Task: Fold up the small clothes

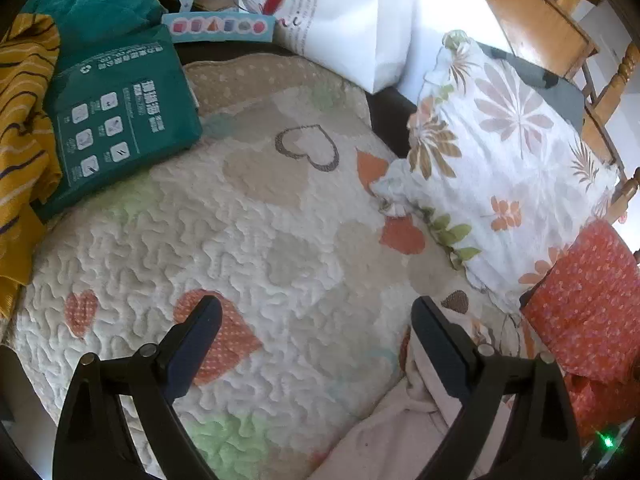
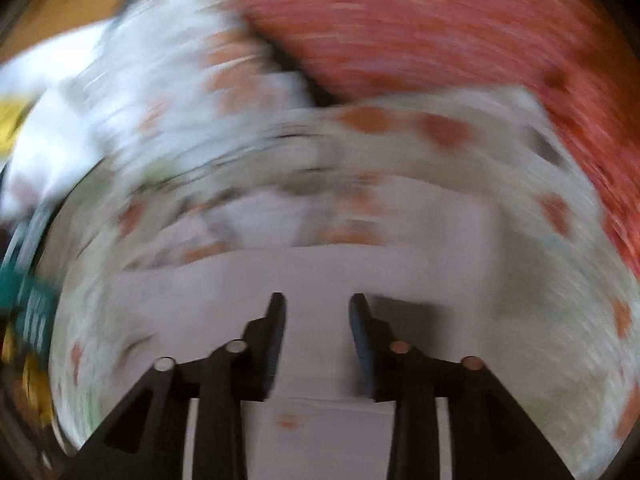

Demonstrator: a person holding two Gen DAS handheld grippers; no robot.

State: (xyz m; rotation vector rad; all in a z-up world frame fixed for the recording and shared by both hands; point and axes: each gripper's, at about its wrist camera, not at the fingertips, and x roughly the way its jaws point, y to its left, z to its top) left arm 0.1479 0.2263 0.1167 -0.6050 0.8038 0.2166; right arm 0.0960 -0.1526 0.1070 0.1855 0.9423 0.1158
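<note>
While poised over heart quilt [image 1: 256, 240], left gripper [image 1: 316, 316] spread wide, empty. Pale pink garment [image 1: 384, 432] at quilt's near edge, under its right finger; likely next fold. Right gripper [image 2: 317, 304] part-spread above same pink cloth, gripping nothing; view blurred.

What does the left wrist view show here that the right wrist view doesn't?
Only the left wrist view shows the green package, the mustard striped cloth, the white bag, the wooden chair and the left gripper, open above the quilt. Only the right wrist view, heavily blurred, shows the right gripper, open above the pale pink garment. Both share the heart quilt, the red dotted fabric and that garment.
</note>
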